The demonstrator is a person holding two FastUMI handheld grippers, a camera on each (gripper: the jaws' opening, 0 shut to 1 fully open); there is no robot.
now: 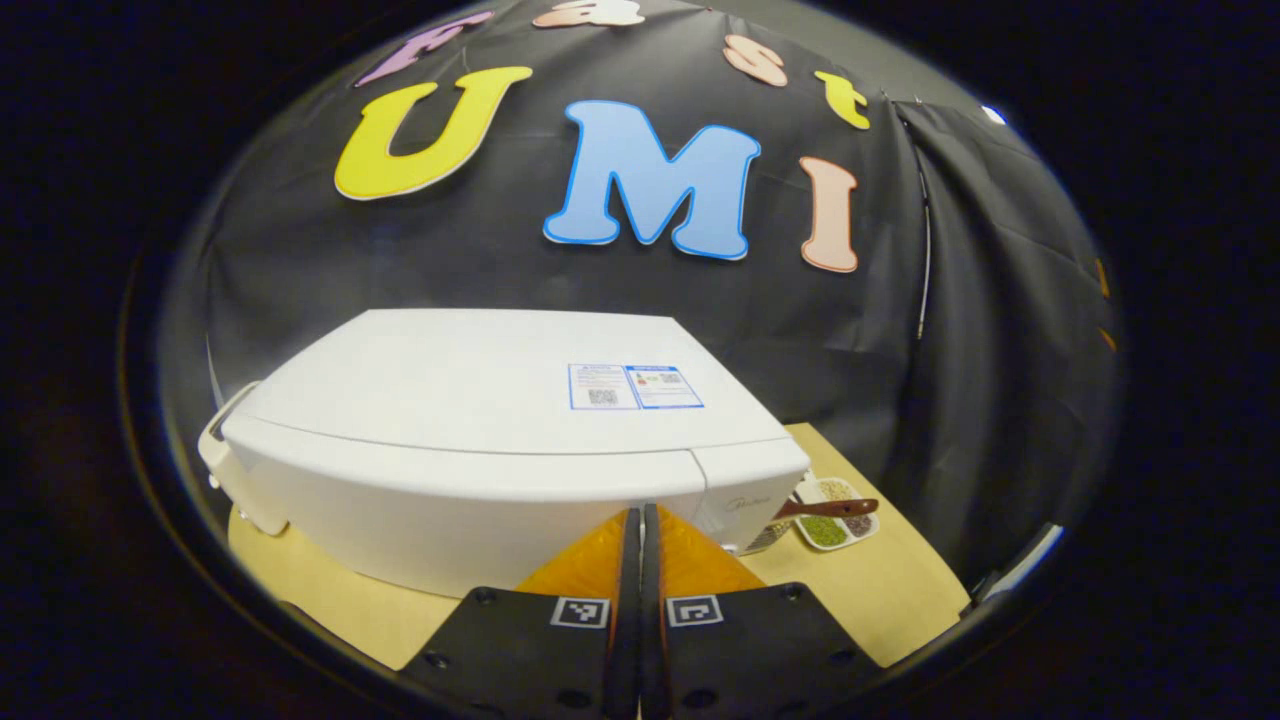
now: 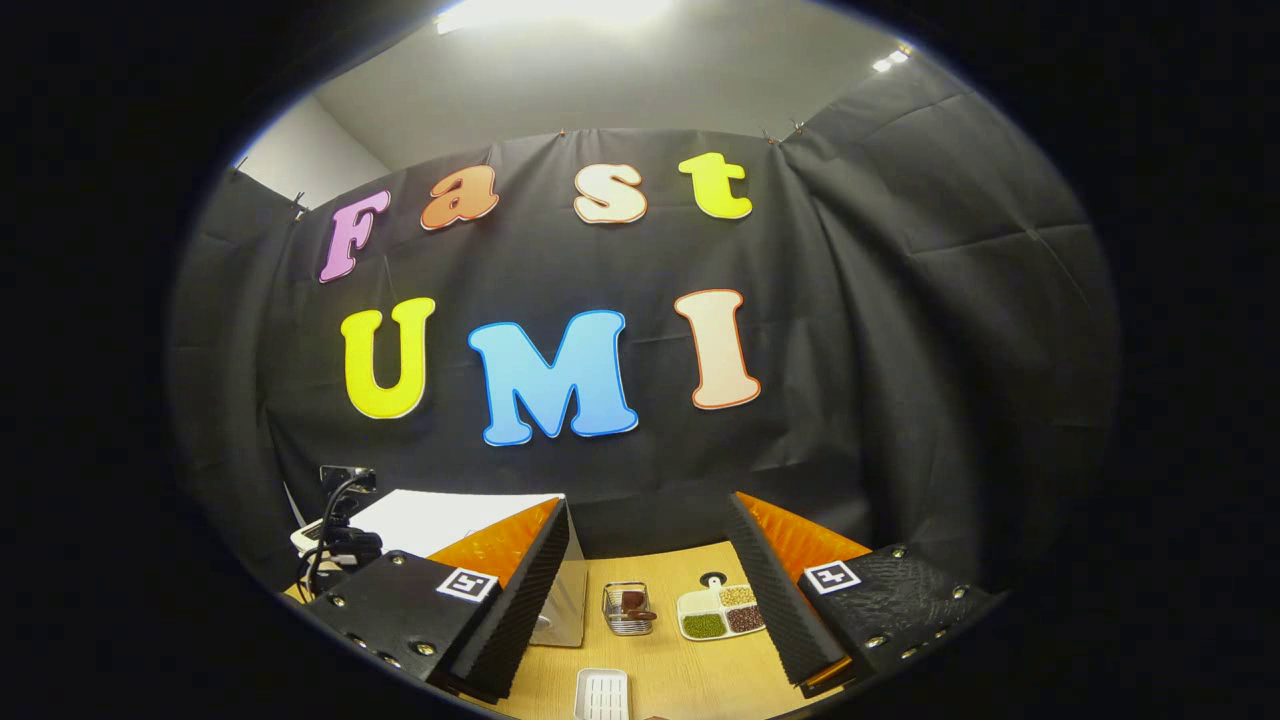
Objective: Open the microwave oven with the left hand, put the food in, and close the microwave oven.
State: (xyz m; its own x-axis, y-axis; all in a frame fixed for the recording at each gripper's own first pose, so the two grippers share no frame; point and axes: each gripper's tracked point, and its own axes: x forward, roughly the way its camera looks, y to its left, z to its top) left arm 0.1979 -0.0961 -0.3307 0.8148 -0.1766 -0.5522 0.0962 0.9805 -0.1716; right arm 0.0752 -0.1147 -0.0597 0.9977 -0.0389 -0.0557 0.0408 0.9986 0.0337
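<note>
The white microwave [image 1: 480, 400] stands on the wooden table, seen from above, its door closed and a handle [image 1: 225, 465] at its left end. My left gripper [image 1: 640, 520] hovers over the microwave's front edge near the door seam, shut with nothing between its fingers. A white divided dish [image 1: 835, 522] of green and brown food, with a brown spoon across it, lies right of the microwave. In the right gripper view my right gripper [image 2: 648, 503] is open and holds nothing. Between its fingers lie the divided dish [image 2: 722, 612] and a small wire basket [image 2: 627, 608], with the microwave [image 2: 450, 515] to the left.
A white ribbed tray [image 2: 603, 693] lies near the table's front edge. A black device with cables [image 2: 340, 530] sits at the far left beside the microwave. The wooden table [image 1: 880, 600] ends at the black cloth wall behind and to the right.
</note>
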